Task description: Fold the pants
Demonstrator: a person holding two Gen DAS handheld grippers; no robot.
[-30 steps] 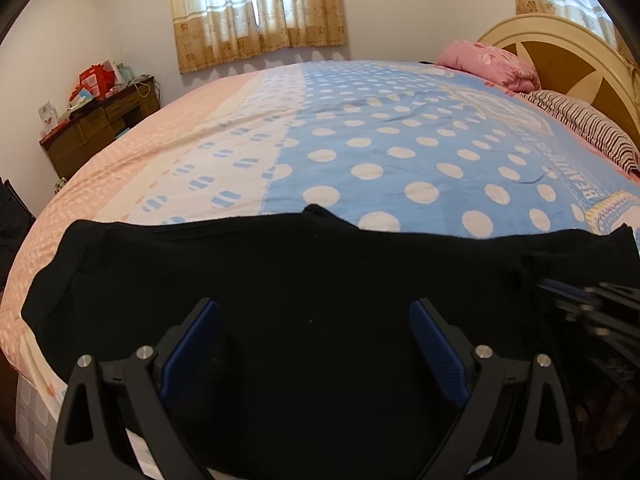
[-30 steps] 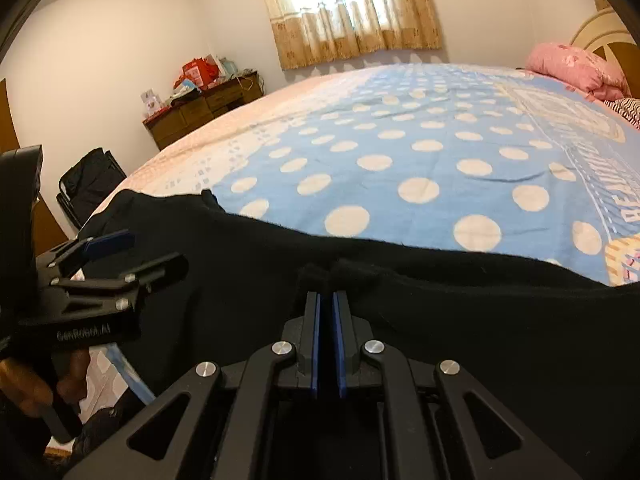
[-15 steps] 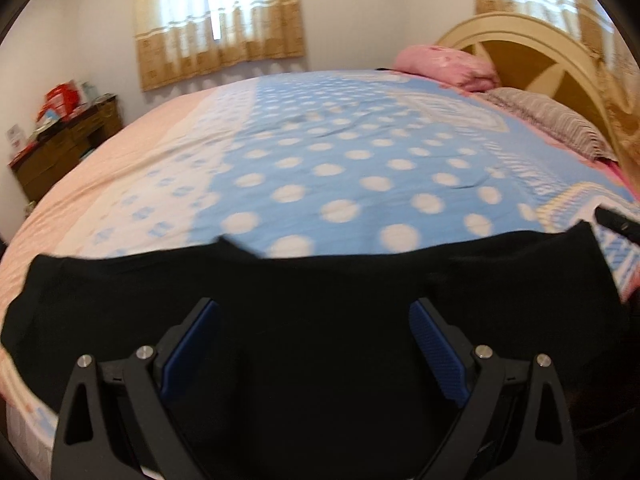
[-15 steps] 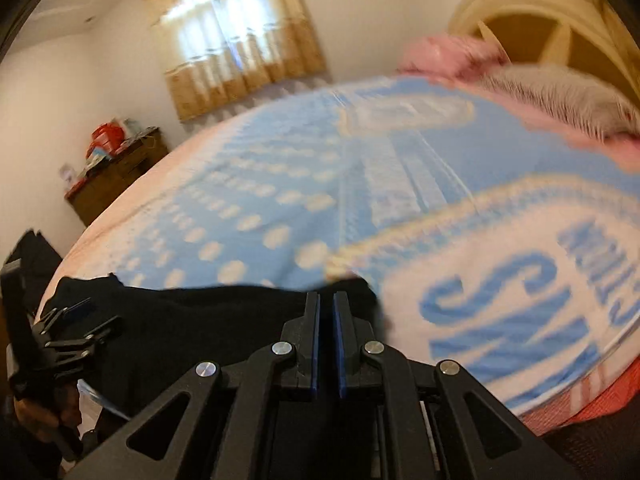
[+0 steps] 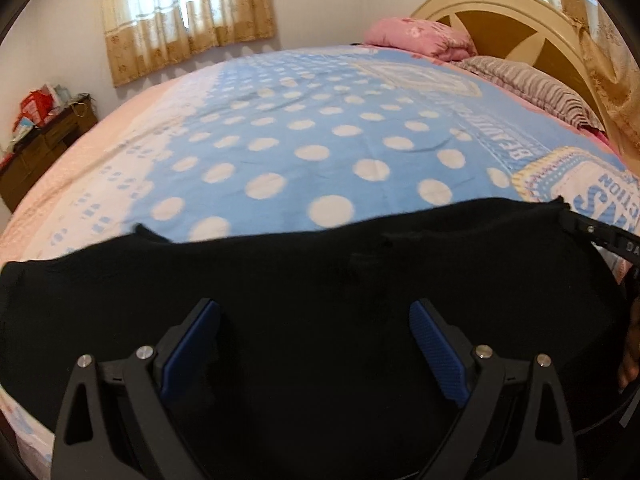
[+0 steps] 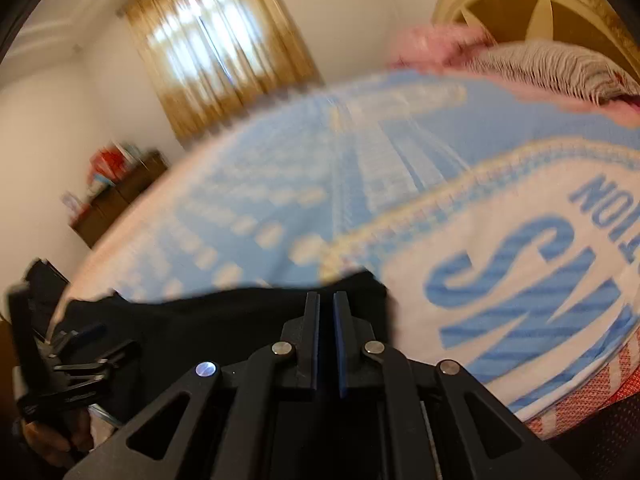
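The black pants (image 5: 320, 264) lie stretched in a long band along the near edge of the bed. Above their middle my left gripper (image 5: 313, 304) is open, its blue pads (image 5: 436, 352) wide apart with only flat cloth below. My right gripper (image 6: 326, 296) is shut on the pants (image 6: 200, 320) at their right end, pinching the top corner. The left wrist view has the right gripper (image 5: 592, 232) at that far right corner. In the blurred right wrist view the left gripper (image 6: 104, 340) is at the far left, with a hand (image 6: 52, 440) under it.
The bed carries a blue blanket with white dots (image 5: 320, 140) and a lettered patch (image 6: 540, 272) near the right corner. A pink pillow (image 5: 416, 36) and a striped pillow (image 5: 532, 84) lie by the headboard (image 5: 500, 12). A wooden cabinet (image 5: 40, 140) stands at the left wall.
The right gripper has carried its end of the pants to the right along the bed edge, drawing them out long. The left gripper has shifted right over them and stayed open.
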